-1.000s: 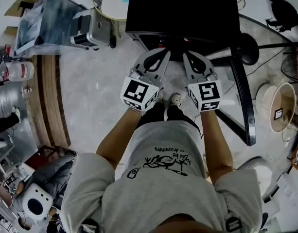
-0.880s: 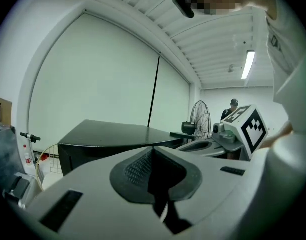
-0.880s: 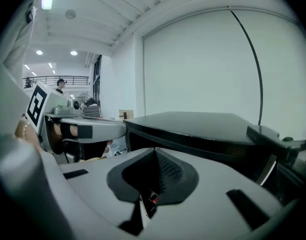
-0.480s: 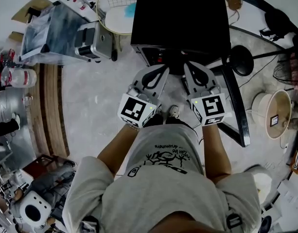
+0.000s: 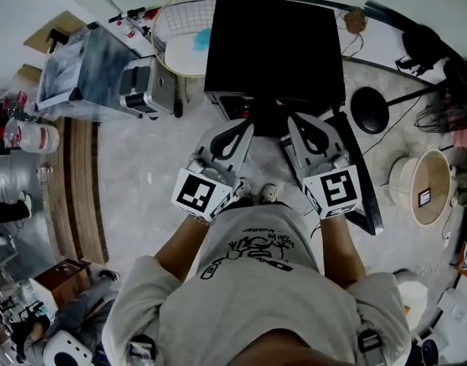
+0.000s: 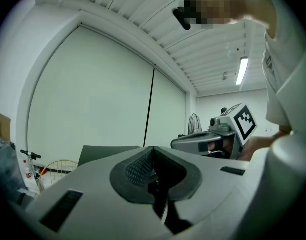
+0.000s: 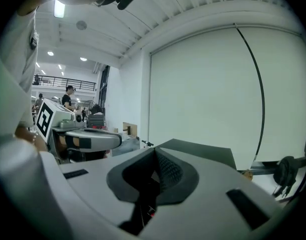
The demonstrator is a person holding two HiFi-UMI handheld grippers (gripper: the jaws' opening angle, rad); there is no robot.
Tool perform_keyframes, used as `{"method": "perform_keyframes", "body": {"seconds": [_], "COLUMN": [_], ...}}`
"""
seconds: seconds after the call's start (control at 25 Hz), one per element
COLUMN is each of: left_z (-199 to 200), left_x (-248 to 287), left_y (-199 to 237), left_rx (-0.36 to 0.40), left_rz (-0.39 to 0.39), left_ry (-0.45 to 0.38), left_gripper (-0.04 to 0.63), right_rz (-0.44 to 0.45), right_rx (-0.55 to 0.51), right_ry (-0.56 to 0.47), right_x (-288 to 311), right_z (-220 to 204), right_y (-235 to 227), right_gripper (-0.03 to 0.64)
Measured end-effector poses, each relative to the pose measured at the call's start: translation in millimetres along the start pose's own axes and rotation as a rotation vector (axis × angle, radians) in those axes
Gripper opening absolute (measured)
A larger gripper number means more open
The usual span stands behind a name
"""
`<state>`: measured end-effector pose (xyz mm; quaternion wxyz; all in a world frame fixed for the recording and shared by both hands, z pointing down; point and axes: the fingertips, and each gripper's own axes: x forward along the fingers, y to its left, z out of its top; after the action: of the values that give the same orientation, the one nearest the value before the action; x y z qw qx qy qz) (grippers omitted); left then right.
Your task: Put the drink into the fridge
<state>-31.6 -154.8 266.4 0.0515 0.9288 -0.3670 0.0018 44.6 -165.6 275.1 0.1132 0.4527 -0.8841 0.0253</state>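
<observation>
Pointing toward the black box-shaped fridge (image 5: 275,44), the grey left hand-held gripper (image 5: 245,125) and grey right hand-held gripper (image 5: 295,122) sit side by side, each with jaws pressed together on nothing. The fridge stands on the pale mottled floor (image 5: 145,155), just ahead of both tips.

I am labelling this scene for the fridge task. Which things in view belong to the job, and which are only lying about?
For the job:
- black cabinet, probably the fridge
- left gripper and right gripper, jaws shut, holding nothing

Lying about:
- racket
- clear plastic box
- round stand base
</observation>
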Motion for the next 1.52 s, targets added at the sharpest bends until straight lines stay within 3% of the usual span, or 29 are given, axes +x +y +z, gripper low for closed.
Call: {"method": "perform_keyframes", "body": {"seconds": [0.68, 1.52], "left_z": [56.4, 69.0], "left_x": [-15.0, -25.3], "left_y": [-21.9, -30.9], "left_rx": [0.036, 0.019], "left_rz": [-0.031, -0.017], "left_ry": [-0.053, -0.078], "left_gripper": [0.021, 0.021], "right_rz": [0.063, 0.046], "right_rx": [-0.032, -0.036], "right_ry": [-0.051, -0.088], "right_x": [-34.9, -54.9], "right_z": [55.7, 75.9], "right_y": [15.7, 15.2], "right_gripper": [0.006, 0.006]}}
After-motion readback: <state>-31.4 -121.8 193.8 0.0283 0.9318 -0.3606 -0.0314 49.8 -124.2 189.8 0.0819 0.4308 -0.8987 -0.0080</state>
